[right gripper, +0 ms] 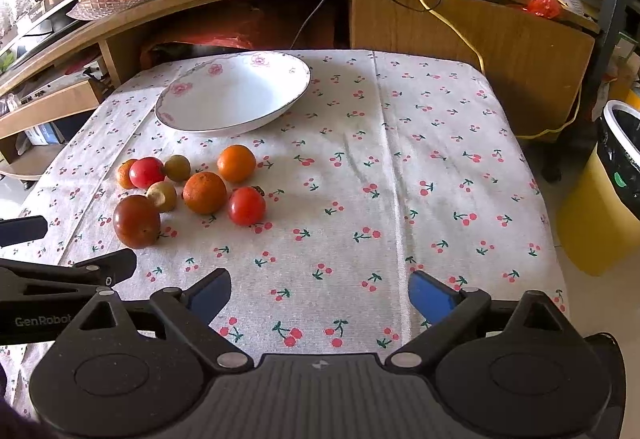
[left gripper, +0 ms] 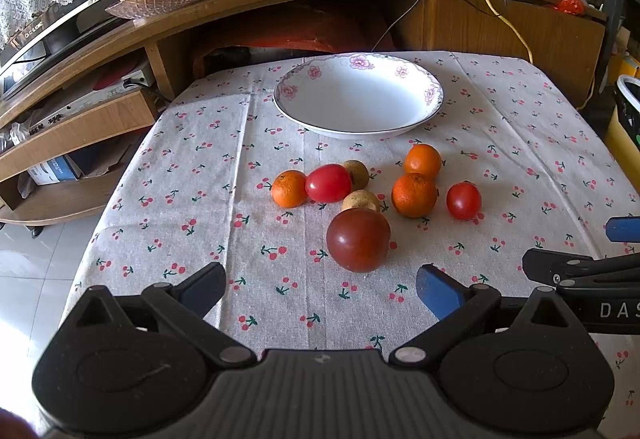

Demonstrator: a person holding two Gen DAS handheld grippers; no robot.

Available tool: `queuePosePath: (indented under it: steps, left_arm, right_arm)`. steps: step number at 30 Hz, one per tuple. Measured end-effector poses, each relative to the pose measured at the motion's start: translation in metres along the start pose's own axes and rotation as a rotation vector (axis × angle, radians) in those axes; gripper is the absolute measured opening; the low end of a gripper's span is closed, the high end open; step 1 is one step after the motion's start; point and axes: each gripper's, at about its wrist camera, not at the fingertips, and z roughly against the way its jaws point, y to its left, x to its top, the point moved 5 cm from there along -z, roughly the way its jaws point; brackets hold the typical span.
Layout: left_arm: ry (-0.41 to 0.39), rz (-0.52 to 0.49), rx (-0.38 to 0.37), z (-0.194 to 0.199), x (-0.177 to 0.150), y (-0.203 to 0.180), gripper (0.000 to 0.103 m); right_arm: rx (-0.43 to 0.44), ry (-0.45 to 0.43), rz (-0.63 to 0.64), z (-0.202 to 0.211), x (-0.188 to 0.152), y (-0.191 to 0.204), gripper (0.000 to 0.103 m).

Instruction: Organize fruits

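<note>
Orange mandarins (left gripper: 414, 195) three, tomatoes (left gripper: 358, 239) three, longans (left gripper: 360, 200) two, both tools (left gripper: 320, 289) (right gripper: 320, 289) wide, empty.

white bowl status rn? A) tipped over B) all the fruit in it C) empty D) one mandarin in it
C: the white bowl sits upright and bare inside, while the mandarins, tomatoes and other fruit lie on the cloth in front of it.

**Left wrist view: fruit cluster before empty bowl**

The left gripper (left gripper: 320, 289) hovers with jaws spread wide, nothing between them. Just ahead lies the dark red tomato (left gripper: 358, 239), nearest of eight loose fruits on the cherry-print tablecloth (left gripper: 192, 223). The white floral bowl (left gripper: 434, 97) stands beyond, empty.
</note>
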Motion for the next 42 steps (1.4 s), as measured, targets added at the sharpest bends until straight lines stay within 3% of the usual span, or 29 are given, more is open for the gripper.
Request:
queuePosePath:
  steps: [42]
  left_arm:
    - [-0.015,-0.033,0.000,-0.0043,0.0011,-0.0030,0.103]
  right_arm:
    - [0.051,0.015,0.013,-0.0059,0.0013,0.0033,0.083]
